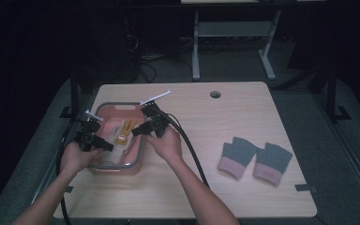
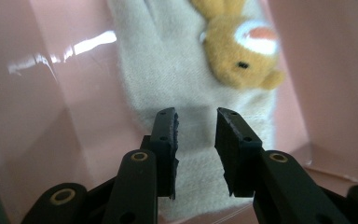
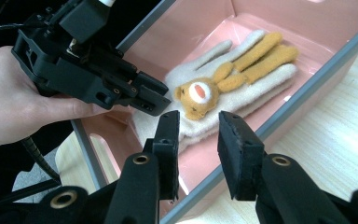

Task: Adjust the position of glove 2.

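Now we poise the left gripper, jaws apart, over the cream glove (bear-faced); next, pinch its cuff.

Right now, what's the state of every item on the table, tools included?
Left tool: open, jaws apart over the cream glove's cuff, inside the bin.
Right tool: open, nothing between the jaws, above the bin's near rim.
Cream glove: lying flat in the bin, bear face up.
Pink bin: upright on the table, no lid.
Grey gloves: flat on the table, side by side, untouched.
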{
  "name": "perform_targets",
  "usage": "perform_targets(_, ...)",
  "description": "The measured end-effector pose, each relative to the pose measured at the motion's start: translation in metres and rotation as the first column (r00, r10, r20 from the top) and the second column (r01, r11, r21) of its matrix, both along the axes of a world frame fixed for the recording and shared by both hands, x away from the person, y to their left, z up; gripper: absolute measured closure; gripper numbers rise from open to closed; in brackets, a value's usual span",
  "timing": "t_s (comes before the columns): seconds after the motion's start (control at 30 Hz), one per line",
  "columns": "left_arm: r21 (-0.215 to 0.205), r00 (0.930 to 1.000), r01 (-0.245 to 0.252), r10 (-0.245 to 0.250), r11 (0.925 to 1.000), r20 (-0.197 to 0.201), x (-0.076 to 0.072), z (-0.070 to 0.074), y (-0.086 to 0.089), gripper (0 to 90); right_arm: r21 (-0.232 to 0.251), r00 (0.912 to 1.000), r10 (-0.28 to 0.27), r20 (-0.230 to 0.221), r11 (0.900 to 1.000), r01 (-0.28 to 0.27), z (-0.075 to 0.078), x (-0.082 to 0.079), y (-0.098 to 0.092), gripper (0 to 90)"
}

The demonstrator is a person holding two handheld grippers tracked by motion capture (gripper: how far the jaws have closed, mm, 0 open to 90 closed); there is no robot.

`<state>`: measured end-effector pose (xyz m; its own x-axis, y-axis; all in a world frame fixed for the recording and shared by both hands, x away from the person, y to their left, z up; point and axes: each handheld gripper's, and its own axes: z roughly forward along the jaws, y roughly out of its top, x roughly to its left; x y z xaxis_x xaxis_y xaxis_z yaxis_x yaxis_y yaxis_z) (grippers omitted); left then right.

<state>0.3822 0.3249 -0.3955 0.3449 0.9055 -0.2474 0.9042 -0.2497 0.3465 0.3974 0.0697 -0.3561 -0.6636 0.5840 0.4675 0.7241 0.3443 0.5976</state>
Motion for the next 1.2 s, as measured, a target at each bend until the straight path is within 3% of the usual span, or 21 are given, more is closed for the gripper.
perform_targets(0.3, -0.073, 0.9971, 0.010, -0.005, 0.9973, 0.077, -0.006, 0.015, 0.002, 65.7, 0.011, 1.0000, -0.008, 0.003, 1.000, 0.008, 0.000, -0.002, -0.010, 67.2)
perform_targets(0.57, -0.199, 0.9909, 0.020, 0.007, 0.9798, 0.134, -0.011, 0.031, 0.001, 61.7, 0.030, 0.9998, -0.018, -0.002, 0.999, 0.018, 0.001, -0.002, -0.025, 64.5)
perform_targets(0.9, -0.229, 0.9890, 0.065, -0.032, 0.9713, 0.145, -0.013, 0.036, -0.012, 57.0, 0.045, 0.9995, -0.031, -0.009, 0.999, 0.031, -0.001, 0.000, -0.048, 60.6)
perform_targets(1.2, -0.289, 0.9862, 0.094, -0.050, 0.9527, 0.158, -0.016, 0.042, -0.025, 53.3, 0.048, 0.9980, -0.062, -0.015, 0.997, 0.063, -0.005, -0.004, -0.071, 58.5)
